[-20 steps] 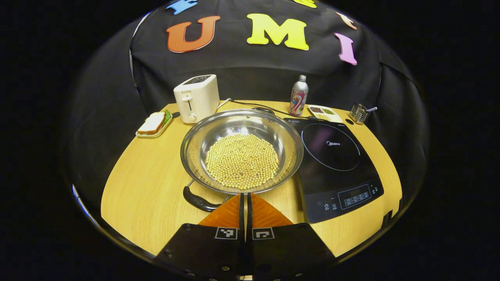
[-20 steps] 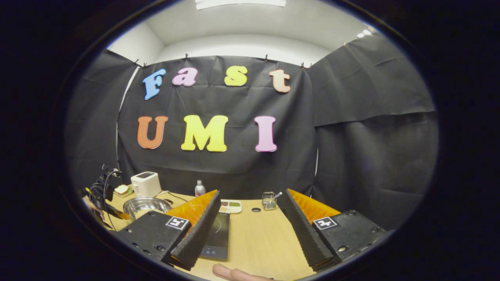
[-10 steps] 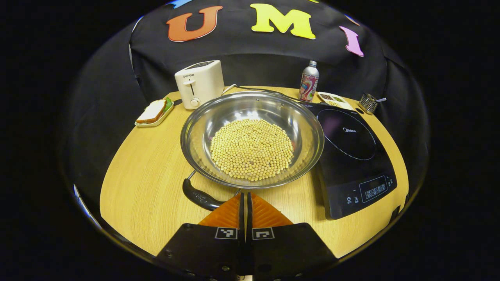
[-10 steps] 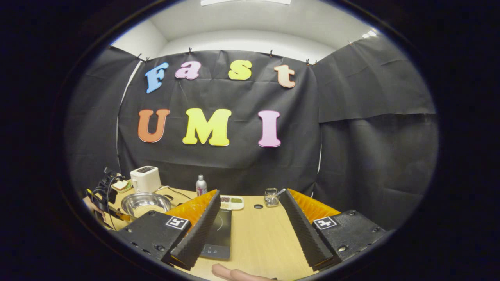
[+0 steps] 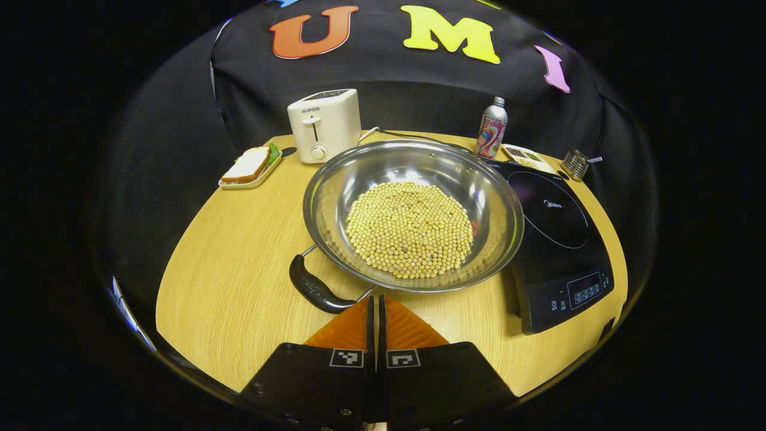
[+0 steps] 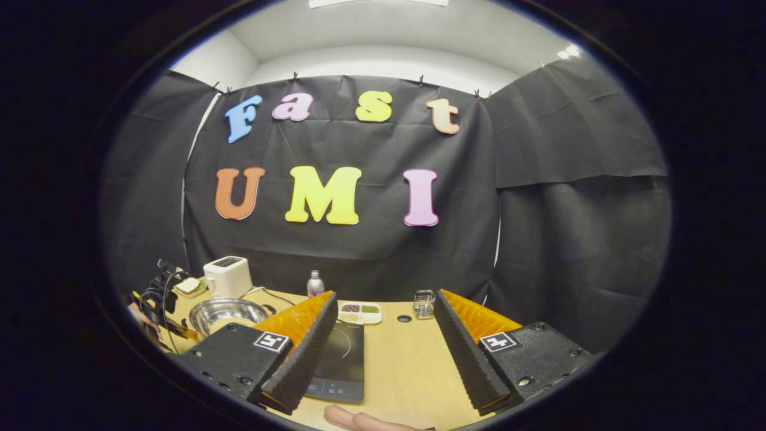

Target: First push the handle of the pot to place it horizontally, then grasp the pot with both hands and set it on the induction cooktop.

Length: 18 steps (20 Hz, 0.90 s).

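A wide steel pot [image 5: 407, 212] filled with yellow beans stands on the round wooden table [image 5: 233, 275]. Its black handle [image 5: 314, 288] points toward the near left. My left gripper [image 5: 377, 302] is shut, with nothing between its fingers, its tips just right of the handle's near end. The black induction cooktop [image 5: 556, 239] lies right of the pot. In the right gripper view my right gripper [image 6: 383, 323] stands open above the table, far from the pot [image 6: 227, 311], with the cooktop [image 6: 341, 359] below it. The left gripper [image 6: 158, 293] appears at the far left there.
At the back stand a white toaster [image 5: 323, 124], a sandwich on a small tray [image 5: 250, 167], a metal bottle [image 5: 492, 129], a divided snack dish [image 5: 523, 157] and a small wire holder [image 5: 575, 164]. A cable [image 5: 413, 136] runs behind the pot. A fingertip [image 6: 359, 419] shows at the bottom edge.
My left gripper has moved closer to the pot and a little left, so the pot looks larger and the handle sits nearer its tips. The right gripper has drifted slightly.
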{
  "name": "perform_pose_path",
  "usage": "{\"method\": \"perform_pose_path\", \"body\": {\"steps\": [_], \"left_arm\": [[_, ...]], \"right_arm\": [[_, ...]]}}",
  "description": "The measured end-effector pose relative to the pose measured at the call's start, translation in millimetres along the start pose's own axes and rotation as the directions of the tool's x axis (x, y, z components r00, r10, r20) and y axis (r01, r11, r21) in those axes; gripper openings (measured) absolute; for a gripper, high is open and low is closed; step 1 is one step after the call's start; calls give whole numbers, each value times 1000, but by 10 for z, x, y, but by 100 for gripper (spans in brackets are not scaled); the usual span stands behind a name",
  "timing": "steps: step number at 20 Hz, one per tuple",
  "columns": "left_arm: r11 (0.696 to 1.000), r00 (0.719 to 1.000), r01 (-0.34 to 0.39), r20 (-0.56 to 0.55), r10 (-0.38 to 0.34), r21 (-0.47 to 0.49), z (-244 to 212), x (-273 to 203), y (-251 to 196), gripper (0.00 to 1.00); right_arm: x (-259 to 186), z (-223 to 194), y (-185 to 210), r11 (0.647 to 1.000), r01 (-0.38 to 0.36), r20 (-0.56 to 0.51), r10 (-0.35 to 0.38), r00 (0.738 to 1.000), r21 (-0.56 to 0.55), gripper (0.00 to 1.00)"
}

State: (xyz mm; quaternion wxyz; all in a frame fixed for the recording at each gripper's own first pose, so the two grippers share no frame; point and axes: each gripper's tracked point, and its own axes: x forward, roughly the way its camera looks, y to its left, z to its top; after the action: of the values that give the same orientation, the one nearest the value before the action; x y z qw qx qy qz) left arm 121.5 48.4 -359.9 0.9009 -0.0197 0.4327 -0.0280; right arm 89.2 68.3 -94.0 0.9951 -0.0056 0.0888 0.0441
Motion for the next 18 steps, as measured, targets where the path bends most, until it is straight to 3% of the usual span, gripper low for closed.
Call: {"method": "perform_pose_path", "body": {"steps": [3,4,5,6,7,8,12,18], "left_arm": [[1000,1000,-16,-3,16,-17,34,65,166,0],[999,1000,-18,-8,18,-31,49,102,215,10],[999,1000,-14,-14,14,-41,57,110,234,10],[999,1000,-11,-14,11,-50,84,124,263,0],[999,1000,-13,-16,12,-53,102,158,309,10],[998,1000,-17,-17,16,-53,121,180,351,0],[996,997,-66,-42,64,-63,167,364,593,0],[993,996,-78,-51,74,-89,283,562,776,0]], "right_arm": [[50,73,117,1000,-10,13,10,1000,9,100],[70,94,156,1000,-13,19,13,1000,10,99],[88,110,181,1000,-13,22,13,1000,9,99],[111,112,199,1000,-12,24,12,1000,9,99],[132,121,214,1000,-12,25,12,1000,9,99],[164,116,233,1000,-10,26,10,1000,10,99],[278,46,304,999,-16,4,15,1000,32,99],[440,-82,405,999,-47,-38,48,998,28,99]]}}
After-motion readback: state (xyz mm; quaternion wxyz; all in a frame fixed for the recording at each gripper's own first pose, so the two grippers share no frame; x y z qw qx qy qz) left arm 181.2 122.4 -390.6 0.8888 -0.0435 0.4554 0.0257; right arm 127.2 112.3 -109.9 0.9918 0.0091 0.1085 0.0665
